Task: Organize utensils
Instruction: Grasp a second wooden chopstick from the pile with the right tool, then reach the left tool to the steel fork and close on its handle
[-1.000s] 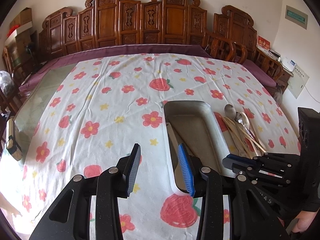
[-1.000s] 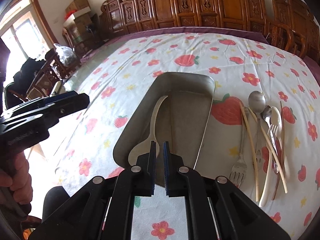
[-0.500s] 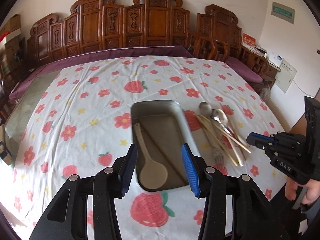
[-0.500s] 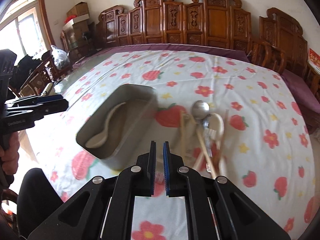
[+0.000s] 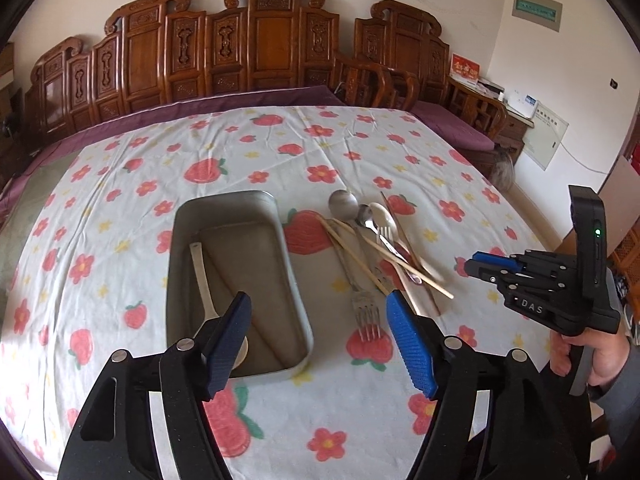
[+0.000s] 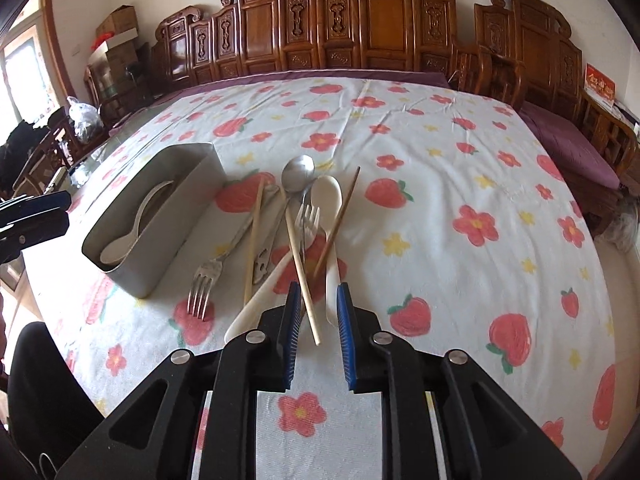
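Observation:
A grey metal tray (image 5: pixel 294 280) (image 6: pixel 200 184) sits on the flowered tablecloth and holds one cream spoon (image 5: pixel 202 276) (image 6: pixel 124 240). To its right lies a pile of utensils: a steel fork (image 5: pixel 362 308) (image 6: pixel 206 280), a steel spoon (image 5: pixel 343 204) (image 6: pixel 298 174), cream spoons (image 6: pixel 328 204), and several chopsticks (image 6: pixel 298 248). My left gripper (image 5: pixel 320 336) is open and empty, above the tray's near end. My right gripper (image 6: pixel 316 328) is partly open and empty, just short of the pile's near ends; it also shows in the left wrist view (image 5: pixel 492 266).
Carved wooden chairs (image 5: pixel 272 44) line the table's far side. A side cabinet with papers (image 5: pixel 496 100) stands at the right. Boxes and bags (image 6: pixel 116 40) are at the far left. The cloth (image 6: pixel 460 184) right of the pile is bare.
My right gripper has moved from over the tray to the utensil pile and opened slightly. My left gripper has pulled back and opened wider.

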`<action>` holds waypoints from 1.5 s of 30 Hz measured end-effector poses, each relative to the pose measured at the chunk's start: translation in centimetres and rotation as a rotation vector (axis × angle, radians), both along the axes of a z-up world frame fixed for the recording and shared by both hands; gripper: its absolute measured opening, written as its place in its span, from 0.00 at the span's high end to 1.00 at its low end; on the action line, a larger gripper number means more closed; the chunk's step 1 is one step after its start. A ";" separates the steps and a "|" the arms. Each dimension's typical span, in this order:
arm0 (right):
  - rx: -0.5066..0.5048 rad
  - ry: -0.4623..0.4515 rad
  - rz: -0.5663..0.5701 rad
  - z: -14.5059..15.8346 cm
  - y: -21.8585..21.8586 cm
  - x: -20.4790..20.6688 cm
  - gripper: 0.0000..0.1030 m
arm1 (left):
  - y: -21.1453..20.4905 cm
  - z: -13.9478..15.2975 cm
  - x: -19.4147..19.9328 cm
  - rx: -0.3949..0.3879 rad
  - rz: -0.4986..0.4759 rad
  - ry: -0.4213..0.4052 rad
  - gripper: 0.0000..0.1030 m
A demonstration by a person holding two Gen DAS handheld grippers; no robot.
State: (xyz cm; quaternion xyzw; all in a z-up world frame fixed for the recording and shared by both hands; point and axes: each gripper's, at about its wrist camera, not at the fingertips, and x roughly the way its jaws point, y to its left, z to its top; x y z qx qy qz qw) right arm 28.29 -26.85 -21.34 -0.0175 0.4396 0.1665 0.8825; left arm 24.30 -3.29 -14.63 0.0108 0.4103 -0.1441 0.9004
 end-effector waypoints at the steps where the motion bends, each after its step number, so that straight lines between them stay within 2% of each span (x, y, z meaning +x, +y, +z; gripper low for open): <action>1: -0.001 0.007 0.006 -0.4 -0.1 0.1 0.80 | -0.2 -0.1 -0.1 0.001 -0.002 0.000 0.31; 4: -0.011 0.028 0.017 -1.1 0.2 0.4 0.80 | -0.8 -0.4 -0.2 0.004 -0.010 0.005 0.30; 6: -0.021 0.041 0.026 -1.7 0.6 0.8 0.80 | -1.2 -0.6 -0.3 0.003 -0.015 0.007 0.24; 20: 0.041 0.088 0.056 -2.5 3.4 1.6 0.80 | -2.0 -1.6 -0.7 0.015 -0.022 0.026 0.24; 32: -0.100 0.106 0.091 -4.0 5.0 5.0 0.80 | -2.4 -1.9 -1.1 0.013 -0.035 0.029 0.24; 39: -0.191 0.155 0.137 -5.2 5.8 6.0 0.92 | -2.5 -2.1 -1.2 0.016 -0.036 0.035 0.24; 42: -0.165 0.098 0.120 -4.3 5.4 5.4 0.93 | -2.4 -2.2 -1.2 0.017 -0.033 0.037 0.24; 45: -0.133 0.086 0.118 -3.4 5.1 4.7 0.94 | -2.5 -2.5 -1.2 0.021 -0.031 0.043 0.24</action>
